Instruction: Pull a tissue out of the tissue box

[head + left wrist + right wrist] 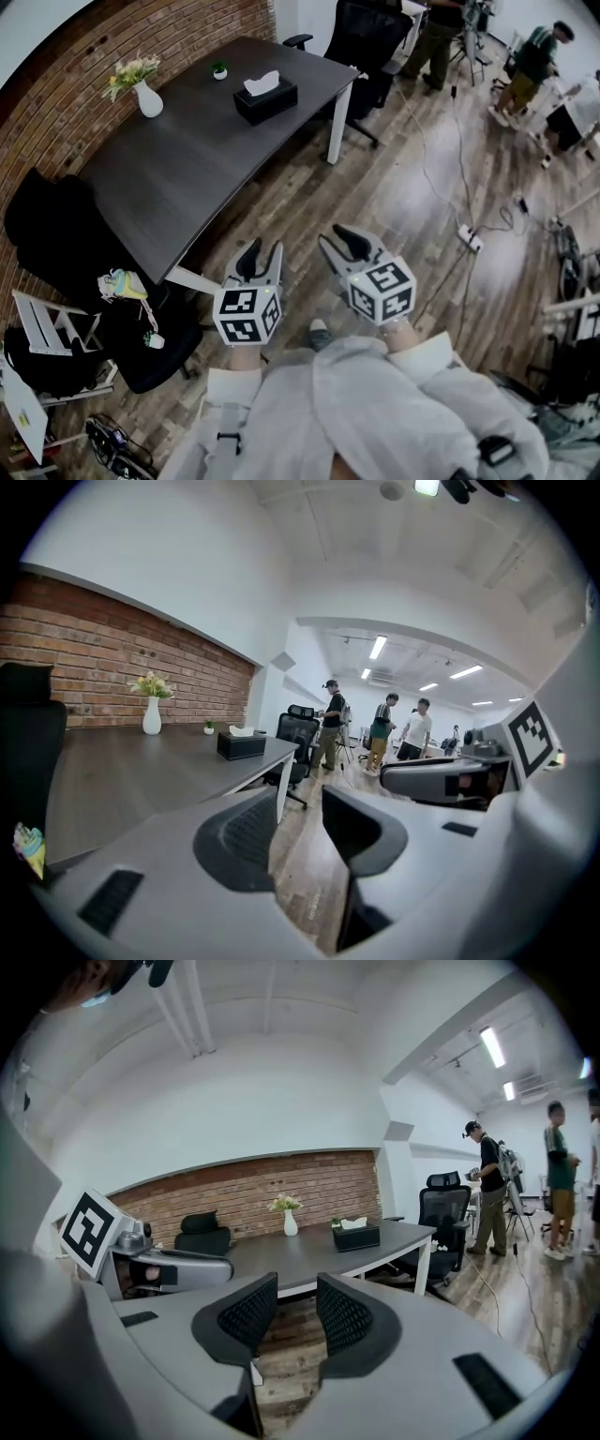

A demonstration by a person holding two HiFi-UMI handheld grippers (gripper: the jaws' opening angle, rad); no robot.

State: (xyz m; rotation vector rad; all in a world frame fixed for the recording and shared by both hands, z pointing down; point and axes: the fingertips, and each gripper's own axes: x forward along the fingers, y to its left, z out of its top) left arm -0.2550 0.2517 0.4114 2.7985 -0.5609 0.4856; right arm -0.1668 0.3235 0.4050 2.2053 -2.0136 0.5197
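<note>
In the head view, the left gripper [265, 251] and right gripper [339, 246] are held side by side above the floor [412, 206], jaws apart and empty. The tissue box [265, 98] stands well apart from them on the tabletop [187, 169], with a tissue sticking up. In the left gripper view, only floor is seen between the parted jaws. In the right gripper view, the jaws are likewise apart and nothing is held.

Bright, even — fisheye edges, perhaps soft
</note>
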